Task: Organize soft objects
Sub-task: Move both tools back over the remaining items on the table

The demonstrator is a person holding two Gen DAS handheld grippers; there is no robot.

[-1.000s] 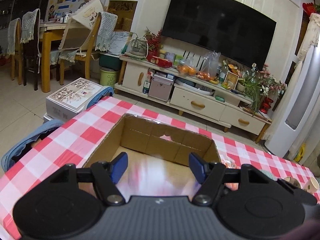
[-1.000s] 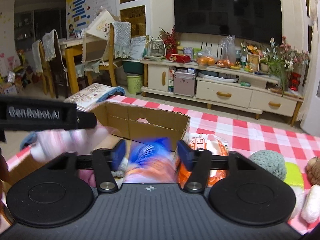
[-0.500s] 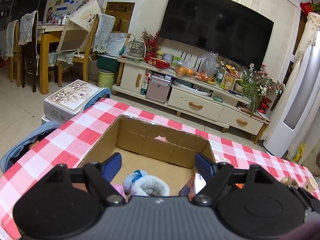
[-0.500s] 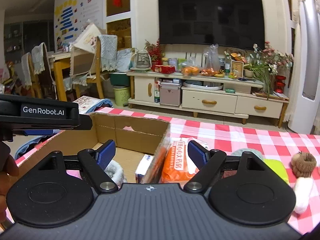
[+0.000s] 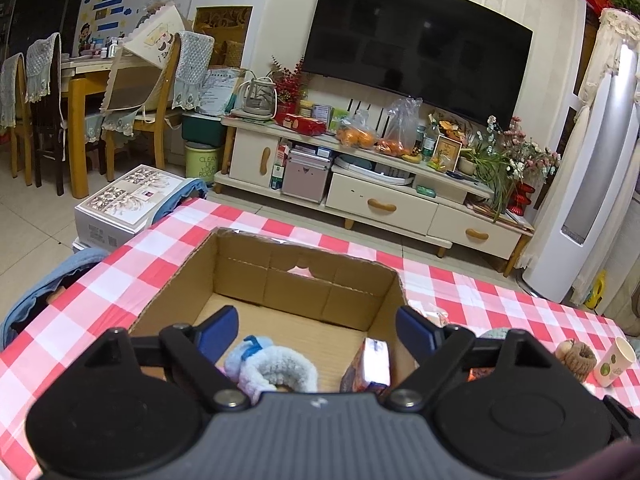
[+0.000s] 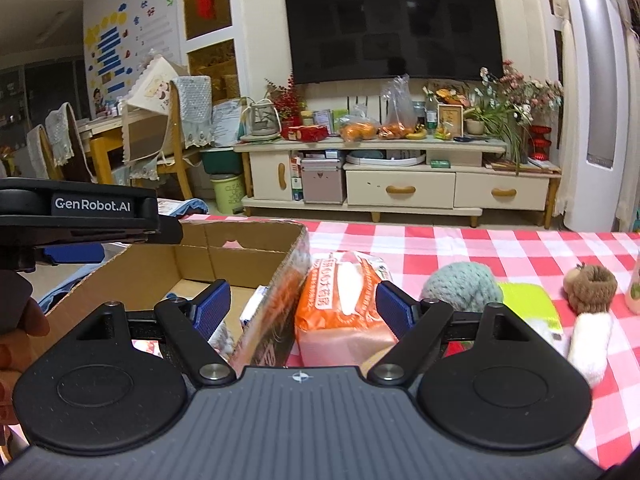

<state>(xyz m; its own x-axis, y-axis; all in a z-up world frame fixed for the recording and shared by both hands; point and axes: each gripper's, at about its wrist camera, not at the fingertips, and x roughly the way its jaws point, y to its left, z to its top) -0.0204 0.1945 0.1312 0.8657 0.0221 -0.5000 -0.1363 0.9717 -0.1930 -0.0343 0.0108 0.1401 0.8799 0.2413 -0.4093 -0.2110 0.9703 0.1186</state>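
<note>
Right wrist: orange pkg lies lengthwise, pointing away, beside box.

Fluffy blue-grey toy in cardboard box: lower half hidden behind tongs' body. Small pack beside it, print too blurred to read. Orange pack on bench: base cut off by housing. Hand at left edge, mostly out of frame.

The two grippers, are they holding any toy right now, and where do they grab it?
Nothing is held. The left gripper is opening above the fluffy blue toy in the cardboard box, not touching it. The right gripper is open, empty.
</note>
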